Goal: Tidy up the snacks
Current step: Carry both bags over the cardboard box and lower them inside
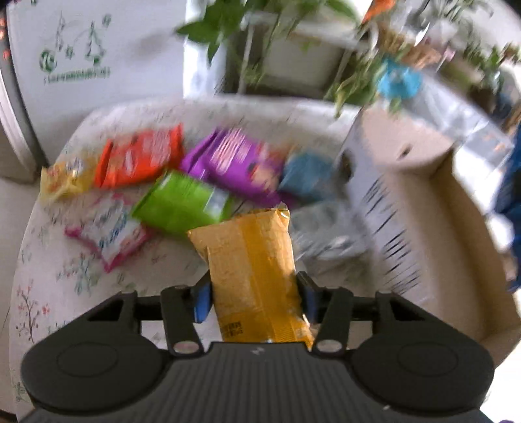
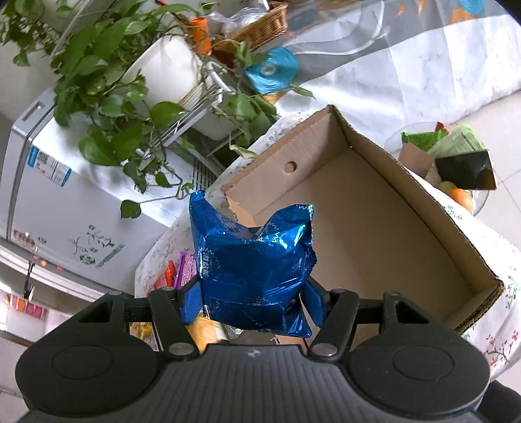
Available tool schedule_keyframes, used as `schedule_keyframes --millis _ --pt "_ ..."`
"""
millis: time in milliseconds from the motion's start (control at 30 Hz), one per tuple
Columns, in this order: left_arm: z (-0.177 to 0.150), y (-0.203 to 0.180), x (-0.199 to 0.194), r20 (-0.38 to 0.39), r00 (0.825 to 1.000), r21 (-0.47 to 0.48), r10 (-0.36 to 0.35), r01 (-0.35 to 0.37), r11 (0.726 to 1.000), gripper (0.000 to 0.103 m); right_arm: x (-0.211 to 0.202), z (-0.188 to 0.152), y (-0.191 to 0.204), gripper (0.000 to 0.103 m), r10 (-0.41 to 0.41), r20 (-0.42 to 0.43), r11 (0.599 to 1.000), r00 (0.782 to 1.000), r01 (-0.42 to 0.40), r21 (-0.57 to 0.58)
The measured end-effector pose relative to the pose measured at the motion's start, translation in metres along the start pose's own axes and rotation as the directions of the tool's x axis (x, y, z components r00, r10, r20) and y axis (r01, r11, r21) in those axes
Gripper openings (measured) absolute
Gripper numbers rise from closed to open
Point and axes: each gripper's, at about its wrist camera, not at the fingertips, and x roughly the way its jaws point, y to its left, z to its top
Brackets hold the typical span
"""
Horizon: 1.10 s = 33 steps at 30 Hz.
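Cardboard box (image 2: 374, 208) sits open on the flower-print tablecloth (image 1: 49, 276), its floor bare in the right wrist view. My right gripper (image 2: 252, 302) is clamped on a blue foil packet (image 2: 254, 260), held up in front of the box's near corner; the packet covers part of that wall. My left gripper (image 1: 254, 301) is closed on a yellow snack bag (image 1: 250, 276), pads pressing both its sides, the bag pointing out over the cloth.

Left wrist view, blurred: loose snacks lie beyond the yellow bag. A green pack (image 1: 182, 205) is just behind its far end, a purple pack (image 1: 234, 159) and an orange-red pack (image 1: 140, 159) further back, a pink-edged white pack (image 1: 107, 231) to the left, a small yellow one (image 1: 65, 179) at the cloth's edge. The box's outer wall (image 1: 384, 221) stands right of them.

Right wrist view only: trailing green plant (image 2: 107, 107) in a white pot (image 2: 166, 71), a wicker basket (image 2: 260, 26), a blue tape roll (image 2: 272, 70), a white appliance (image 2: 65, 211) beside the table, fruit (image 2: 460, 197) past the box.
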Motion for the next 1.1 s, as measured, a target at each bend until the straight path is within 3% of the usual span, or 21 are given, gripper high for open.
schedule_keyframes --millis 200,367,633,867,933,1000,1100 --pt "0.025 -0.049 -0.043 0.093 0.982 0.073 -0.162 0.156 0.985 0.051 -0.012 0.006 -0.004 0.068 -0.021 0.062 1.0 0.998 0.02 0.02" --pt "0.031 -0.087 -0.046 0.09 0.968 0.102 -0.234 0.225 0.969 0.052 -0.021 0.013 -0.013 0.068 -0.023 0.096 0.999 0.995 0.018 0.051" --pt "0.028 -0.115 -0.034 0.062 0.967 0.122 -0.247 0.238 0.964 0.052 -0.03 0.022 -0.035 0.068 -0.067 0.146 0.988 0.987 0.045 0.146" --pt "0.023 -0.133 -0.02 0.029 0.975 0.147 -0.222 0.215 0.965 0.053 -0.021 0.023 -0.044 0.072 -0.1 0.128 0.974 0.987 0.071 0.215" --pt "0.025 -0.135 -0.018 0.021 0.975 0.157 -0.22 0.214 0.964 0.057 -0.017 0.023 -0.048 0.074 -0.113 0.117 0.968 0.987 0.082 0.239" --pt "0.028 -0.134 -0.021 0.033 0.975 0.16 -0.218 0.21 0.964 0.072 -0.016 0.024 -0.049 0.076 -0.122 0.112 0.964 0.986 0.09 0.251" --pt "0.031 -0.127 -0.03 0.069 0.969 0.169 -0.237 0.223 0.96 0.079 -0.016 0.024 -0.05 0.081 -0.117 0.114 0.96 0.987 0.083 0.266"
